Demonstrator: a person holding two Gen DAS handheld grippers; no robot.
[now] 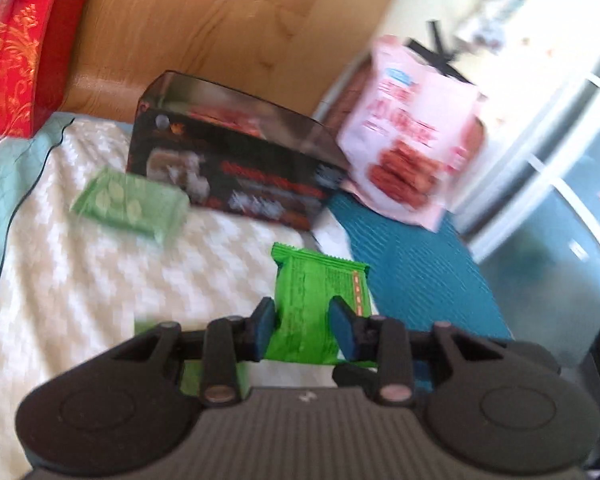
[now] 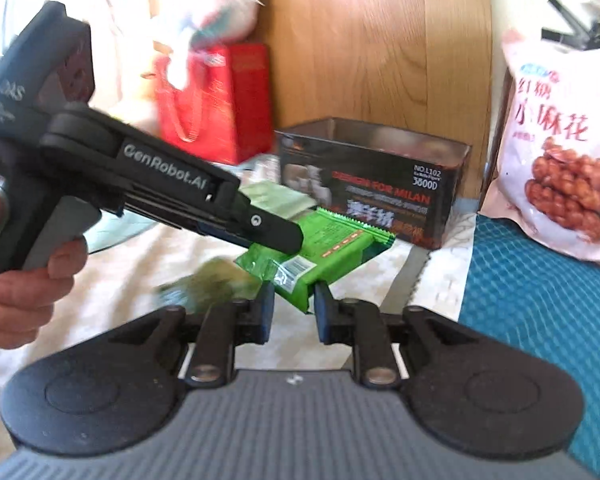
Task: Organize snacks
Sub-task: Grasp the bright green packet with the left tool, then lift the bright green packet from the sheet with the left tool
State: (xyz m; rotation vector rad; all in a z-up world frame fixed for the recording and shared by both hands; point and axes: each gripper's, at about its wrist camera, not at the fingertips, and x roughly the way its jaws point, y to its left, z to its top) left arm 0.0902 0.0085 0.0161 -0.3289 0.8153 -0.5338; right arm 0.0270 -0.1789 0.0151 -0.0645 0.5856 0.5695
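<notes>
Left wrist view shows your left gripper (image 1: 303, 326) pinching the bright green snack packet (image 1: 315, 304), right gripper (image 2: 291, 306) narrowed beside it, grip unclear; next, carry it to the open black tin (image 1: 236, 160) beyond.

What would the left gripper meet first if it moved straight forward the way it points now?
Probably the black box. The left gripper already holds a green snack packet, whose front edge would likely touch the box's printed front wall first. Blur makes depth unclear.

Black two-finger grippers (image 2: 291, 312), blue-padded fingers (image 1: 265, 330), ribbed grey bodies, white "GenRobot.AI" lettering.
</notes>
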